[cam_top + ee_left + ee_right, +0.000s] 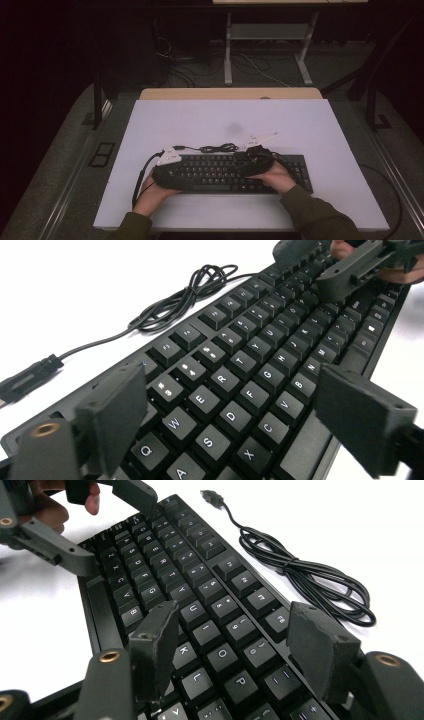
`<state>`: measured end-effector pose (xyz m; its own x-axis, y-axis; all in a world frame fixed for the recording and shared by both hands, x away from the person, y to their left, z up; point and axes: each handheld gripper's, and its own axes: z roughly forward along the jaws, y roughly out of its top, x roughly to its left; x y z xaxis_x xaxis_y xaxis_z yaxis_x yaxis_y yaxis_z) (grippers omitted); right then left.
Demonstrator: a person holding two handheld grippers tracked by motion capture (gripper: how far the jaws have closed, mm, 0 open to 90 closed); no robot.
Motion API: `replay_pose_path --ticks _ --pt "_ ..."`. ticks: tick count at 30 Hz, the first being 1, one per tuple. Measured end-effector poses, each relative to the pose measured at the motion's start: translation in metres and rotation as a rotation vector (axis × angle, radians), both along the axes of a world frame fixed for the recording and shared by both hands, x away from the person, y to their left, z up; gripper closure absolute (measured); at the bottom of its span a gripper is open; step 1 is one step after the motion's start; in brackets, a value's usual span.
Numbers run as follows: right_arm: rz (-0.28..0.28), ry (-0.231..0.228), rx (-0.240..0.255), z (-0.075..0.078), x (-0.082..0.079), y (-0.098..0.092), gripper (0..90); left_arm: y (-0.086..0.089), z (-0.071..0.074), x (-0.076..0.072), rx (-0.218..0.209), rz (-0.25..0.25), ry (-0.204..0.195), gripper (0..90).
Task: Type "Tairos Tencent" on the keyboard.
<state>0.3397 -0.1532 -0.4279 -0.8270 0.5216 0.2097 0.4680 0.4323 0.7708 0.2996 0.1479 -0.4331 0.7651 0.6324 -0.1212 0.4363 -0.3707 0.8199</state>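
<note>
A black keyboard lies near the front of the white table top. Its coiled black cable rests just behind it, ending in a loose USB plug. My left gripper hovers open over the keyboard's left end. In the left gripper view its jaws stand wide either side of the letter keys without pressing on them. My right gripper is open over the right half. In the right gripper view one jaw is above the K and L keys and the other by the back edge, near the cable.
A person's hands and dark green sleeves come in from the front edge. A wooden strip borders the table's far side. Beyond it stand white desk legs and loose floor cables. Open white surface lies behind and beside the keyboard.
</note>
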Motion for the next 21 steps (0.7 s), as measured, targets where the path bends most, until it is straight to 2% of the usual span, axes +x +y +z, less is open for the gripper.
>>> replay_pose_path --ticks 7,13,21 --pt "-0.025 0.0 0.004 0.0 -0.003 -0.006 35.7 -0.002 0.002 0.004 0.008 -0.011 0.005 29.3" --pt "-0.045 -0.004 0.004 0.0 -0.004 -0.012 35.1 -0.004 0.003 0.008 0.002 -0.036 0.012 53.3" --pt "-0.07 -0.006 0.013 0.0 -0.007 -0.018 34.5 -0.008 0.004 0.016 -0.001 -0.06 0.058 83.8"
